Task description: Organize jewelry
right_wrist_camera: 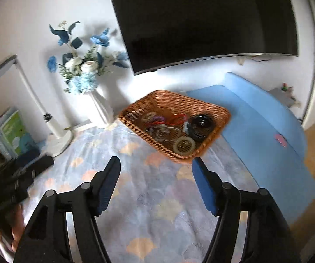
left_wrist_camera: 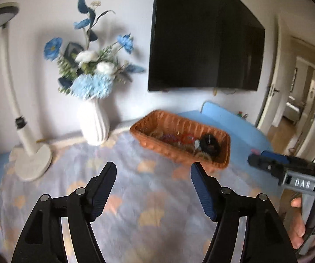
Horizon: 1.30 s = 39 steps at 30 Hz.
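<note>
An orange wicker basket (left_wrist_camera: 220, 153) (right_wrist_camera: 217, 111) stands on a patterned cloth (left_wrist_camera: 135, 197) (right_wrist_camera: 157, 197). It holds several pieces: red rings (right_wrist_camera: 177, 118), a black round piece (right_wrist_camera: 202, 123), a cream ring (right_wrist_camera: 183, 145) and tangled bracelets (right_wrist_camera: 157, 129). My left gripper (left_wrist_camera: 153, 167) is open and empty above the cloth, short of the basket. My right gripper (right_wrist_camera: 156, 162) is open and empty just before the basket's near corner. The right gripper also shows at the right edge of the left wrist view (left_wrist_camera: 256, 160); the left gripper is a dark blur at the left edge of the right wrist view.
A white vase of blue flowers (left_wrist_camera: 94, 122) (right_wrist_camera: 100, 107) and a white desk lamp (left_wrist_camera: 32, 160) (right_wrist_camera: 56, 140) stand at the back left. A dark TV (left_wrist_camera: 205, 39) hangs on the wall. A blue mat (right_wrist_camera: 266, 131) lies right of the cloth. Books (right_wrist_camera: 13, 131) stand far left.
</note>
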{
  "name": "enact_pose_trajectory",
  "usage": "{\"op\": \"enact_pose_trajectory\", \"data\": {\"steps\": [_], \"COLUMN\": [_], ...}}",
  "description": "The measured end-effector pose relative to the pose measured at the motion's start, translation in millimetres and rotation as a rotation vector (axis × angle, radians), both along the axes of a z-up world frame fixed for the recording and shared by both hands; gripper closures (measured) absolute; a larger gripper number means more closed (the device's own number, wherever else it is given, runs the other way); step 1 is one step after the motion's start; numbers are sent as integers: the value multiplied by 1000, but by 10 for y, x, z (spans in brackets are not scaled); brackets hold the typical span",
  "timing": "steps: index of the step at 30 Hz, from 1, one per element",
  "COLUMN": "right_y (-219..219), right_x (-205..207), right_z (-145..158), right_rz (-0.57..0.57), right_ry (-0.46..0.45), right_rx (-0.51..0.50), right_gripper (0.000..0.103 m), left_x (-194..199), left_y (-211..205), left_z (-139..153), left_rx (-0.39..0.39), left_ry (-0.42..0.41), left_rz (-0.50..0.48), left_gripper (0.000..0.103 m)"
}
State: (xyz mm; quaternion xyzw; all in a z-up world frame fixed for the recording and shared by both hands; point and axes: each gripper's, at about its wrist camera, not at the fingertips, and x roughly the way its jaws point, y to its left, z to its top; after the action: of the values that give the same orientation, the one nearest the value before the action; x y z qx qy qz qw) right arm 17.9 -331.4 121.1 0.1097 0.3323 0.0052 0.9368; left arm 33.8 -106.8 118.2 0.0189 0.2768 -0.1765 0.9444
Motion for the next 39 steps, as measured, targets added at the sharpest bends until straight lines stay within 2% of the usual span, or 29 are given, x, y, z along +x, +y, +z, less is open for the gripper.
{"op": "enact_pose_trajectory", "data": {"steps": [5, 8, 13, 25, 39], "right_y": [115, 116, 166, 311, 267], "right_x": [-96, -99, -41, 4, 2], "right_z": [92, 98, 13, -49, -124], "right_rz": [-86, -86, -71, -42, -59], "right_ry": [-26, -34, 1, 32, 51], "right_rx": [-115, -99, -94, -123, -133], "right_gripper": [32, 32, 32, 32, 32], "left_x": [-270, -349, -338, -292, -370], "left_y": [-23, 36, 212, 233, 158], "left_z": [-210, -256, -317, -465, -447], "left_rx": [56, 64, 45, 43, 47], "left_ry": [1, -6, 6, 51, 37], "left_rz": [56, 86, 131, 139, 135], "left_gripper": [31, 31, 31, 31, 31]}}
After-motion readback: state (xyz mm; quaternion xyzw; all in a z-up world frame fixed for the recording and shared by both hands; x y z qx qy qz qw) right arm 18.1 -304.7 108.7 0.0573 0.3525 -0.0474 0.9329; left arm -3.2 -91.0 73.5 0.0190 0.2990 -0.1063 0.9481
